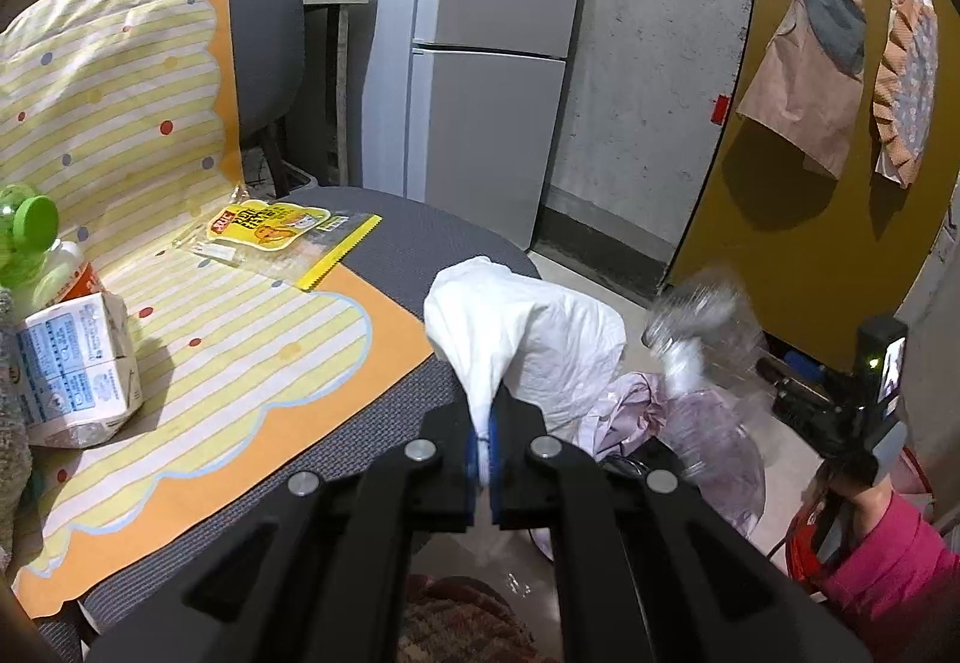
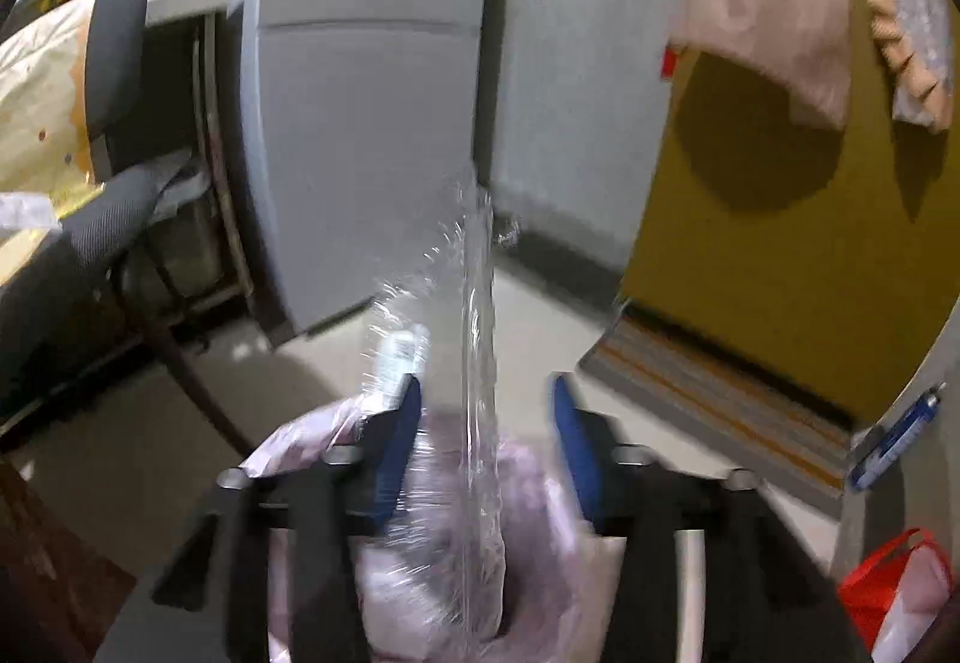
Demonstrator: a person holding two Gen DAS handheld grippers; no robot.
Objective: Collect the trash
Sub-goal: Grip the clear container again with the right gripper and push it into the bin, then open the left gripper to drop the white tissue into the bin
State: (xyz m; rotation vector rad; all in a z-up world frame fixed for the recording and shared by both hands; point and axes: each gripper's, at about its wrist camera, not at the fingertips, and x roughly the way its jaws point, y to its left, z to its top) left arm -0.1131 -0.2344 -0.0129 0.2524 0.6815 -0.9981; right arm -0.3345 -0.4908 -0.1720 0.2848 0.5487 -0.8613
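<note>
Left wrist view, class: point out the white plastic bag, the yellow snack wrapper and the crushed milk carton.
white plastic bag (image 1: pixel 528 321), left wrist view, on its bulging upper fold.
yellow snack wrapper (image 1: pixel 264 226), left wrist view, on its printed yellow label.
crushed milk carton (image 1: pixel 75 363), left wrist view, on its printed front side.

left tool clamped on white bag edge

low in the centre of the frame the left tool (image 1: pixel 483 459) pinches the white bag (image 1: pixel 522 327) tight between its blue pads. at left a striped mat (image 1: pixel 198 339) covers a grey chair (image 1: pixel 420 237), carrying a milk carton (image 1: pixel 78 369), a green-capped bottle (image 1: pixel 30 243) and a yellow wrapper (image 1: pixel 282 237). at lower right a blurred clear plastic bottle (image 1: pixel 696 321) sits over a lilac bag (image 1: pixel 660 417), near the right tool (image 1: pixel 864 405) and a pink sleeve (image 1: pixel 894 567).
</note>
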